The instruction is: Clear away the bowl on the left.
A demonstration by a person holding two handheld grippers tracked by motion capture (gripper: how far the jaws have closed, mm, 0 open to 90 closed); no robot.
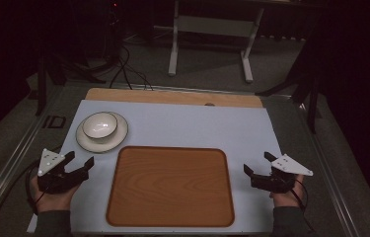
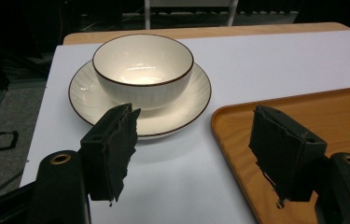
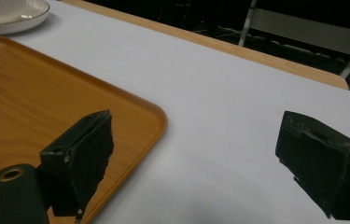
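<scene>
The tabletop (image 1: pixel 182 126) is the largest thing here, covered by a pale sheet with a strip of light wood showing along its far edge. In the middle of it, toward the person's side, lies a wooden tray (image 1: pixel 170 186) with rounded corners and a raised rim; nothing lies in it. At the far left of the sheet, just beyond the tray's far left corner and apart from it, sits a cream plate (image 1: pixel 118 140) with a thin dark rim, and a cream bowl (image 1: pixel 99 125) with the same dark edge stands upright in the middle of that plate.

The left hand-held gripper (image 1: pixel 76 164) hovers at the left edge of the sheet, beside the tray and near the plate. In the left gripper view its jaws stand wide apart and released, with the plate (image 2: pixel 88 88) and bowl (image 2: pixel 142 70) just ahead of them and nothing between the pads.

The right hand-held gripper (image 1: pixel 257 165) is held at the right side of the sheet, just beside the tray's right edge and well apart from the bowl. Its jaws are likewise spread and released, framing bare sheet and the tray's corner (image 3: pixel 46 107).
</scene>
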